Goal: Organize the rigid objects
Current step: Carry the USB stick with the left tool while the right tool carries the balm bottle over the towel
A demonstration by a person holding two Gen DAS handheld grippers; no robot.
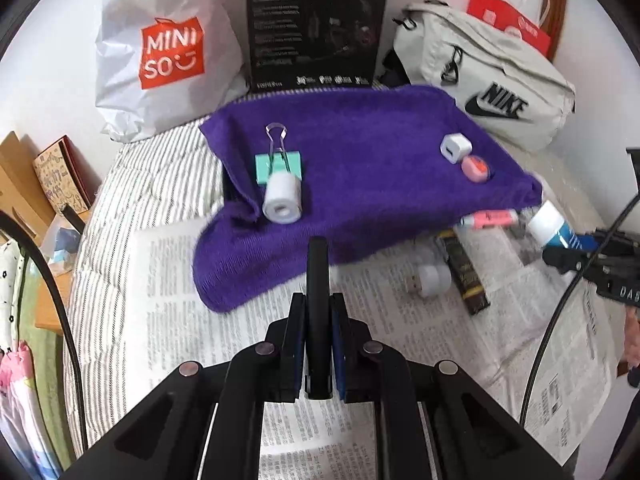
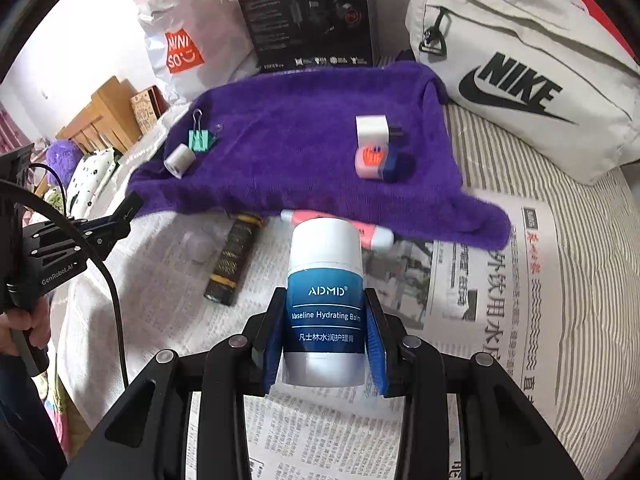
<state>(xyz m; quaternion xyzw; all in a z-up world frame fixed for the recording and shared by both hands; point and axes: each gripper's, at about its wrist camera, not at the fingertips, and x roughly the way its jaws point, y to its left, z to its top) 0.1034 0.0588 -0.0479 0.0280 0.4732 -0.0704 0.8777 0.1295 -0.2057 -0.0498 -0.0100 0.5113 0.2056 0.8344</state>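
My left gripper (image 1: 318, 304) is shut on a thin black flat object (image 1: 317, 264) that sticks up from its jaws, above the newspaper (image 1: 224, 320). My right gripper (image 2: 324, 296) is shut on a blue-and-white balm bottle (image 2: 325, 248), held over the newspaper in front of the purple towel (image 2: 300, 148). On the towel lie a teal binder clip (image 1: 278, 166), a white roll (image 1: 282, 198), a white charger cube (image 1: 455, 148) and a pink round item (image 1: 475, 168). At the towel's near edge lie a pink marker (image 1: 490, 218), a dark bar (image 1: 466, 276) and a pale plug (image 1: 430, 278).
Behind the towel stand a white Miniso bag (image 1: 160, 52), a black box (image 1: 316, 24) and a grey Nike bag (image 1: 492, 80). Striped bedding (image 1: 160, 176) lies under everything. Wooden furniture (image 1: 16, 184) is at the left; a black cable (image 1: 560, 312) hangs at the right.
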